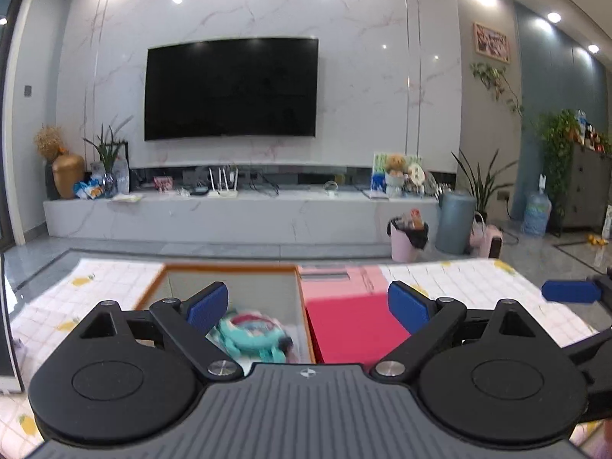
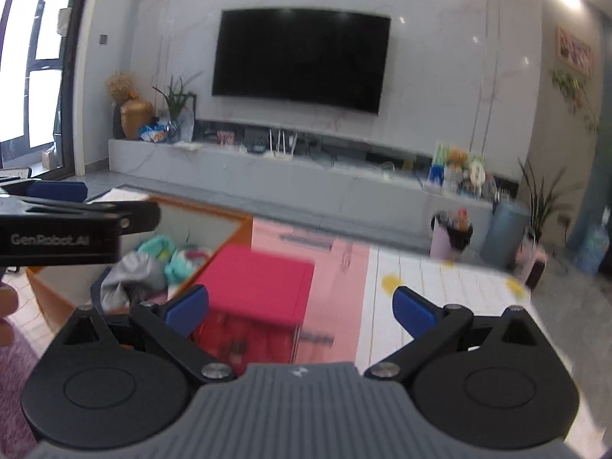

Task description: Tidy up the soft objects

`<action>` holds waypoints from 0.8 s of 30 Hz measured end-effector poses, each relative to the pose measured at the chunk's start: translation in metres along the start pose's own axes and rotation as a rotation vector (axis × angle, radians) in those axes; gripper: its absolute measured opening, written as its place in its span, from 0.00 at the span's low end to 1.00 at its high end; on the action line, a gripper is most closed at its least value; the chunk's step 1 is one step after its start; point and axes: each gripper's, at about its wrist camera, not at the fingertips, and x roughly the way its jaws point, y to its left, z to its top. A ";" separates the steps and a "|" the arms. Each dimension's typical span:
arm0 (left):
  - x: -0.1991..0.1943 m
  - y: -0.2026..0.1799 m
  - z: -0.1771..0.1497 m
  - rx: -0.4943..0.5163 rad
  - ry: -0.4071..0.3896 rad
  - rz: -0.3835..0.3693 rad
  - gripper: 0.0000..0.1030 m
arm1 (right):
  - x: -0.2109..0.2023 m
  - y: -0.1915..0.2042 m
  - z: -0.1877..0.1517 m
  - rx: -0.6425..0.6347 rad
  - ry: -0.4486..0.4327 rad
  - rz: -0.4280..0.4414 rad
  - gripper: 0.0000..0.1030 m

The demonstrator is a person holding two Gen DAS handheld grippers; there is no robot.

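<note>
Living-room surroundings are seen ahead of both tools: a dark TV (image 1: 231, 88) on a marble wall above a long low cabinet (image 1: 237, 212), with plants at either side. Below and just ahead of the left hand-held gripper (image 1: 308, 304) a checked mat (image 1: 478, 279) with lemon prints is spread over the counter, and on it an orange-rimmed box (image 1: 225, 267) stands touching a red box (image 1: 352, 325) on its right.

The left hand-held gripper is held wide open with nothing between its blue pads (image 1: 208, 306); it is poised above the orange-rimmed box, probably because a toy has been let go there. The right hand-held gripper (image 2: 300, 308) is likewise spread wide and empty, hanging over the red box, with the other tool seen just to its left.

The soft things are gathered in the orange-rimmed box, directly below and slightly left of the left tool. A teal plush (image 1: 252, 334) with a pink and white face patch is lying near the box's right wall. In the right wrist view a grey fabric bundle (image 2: 132, 275) is seen beside it. Both look limp and crumpled, so they are judged easy to pinch anywhere. Motion blur hides finer detail.

The red box appears to be shut by a flat lid, perhaps kept aside for another sort.
</note>
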 end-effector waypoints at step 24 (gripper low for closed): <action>0.002 -0.021 -0.038 0.046 0.050 -0.034 1.00 | 0.006 -0.004 -0.032 0.047 0.058 -0.016 0.97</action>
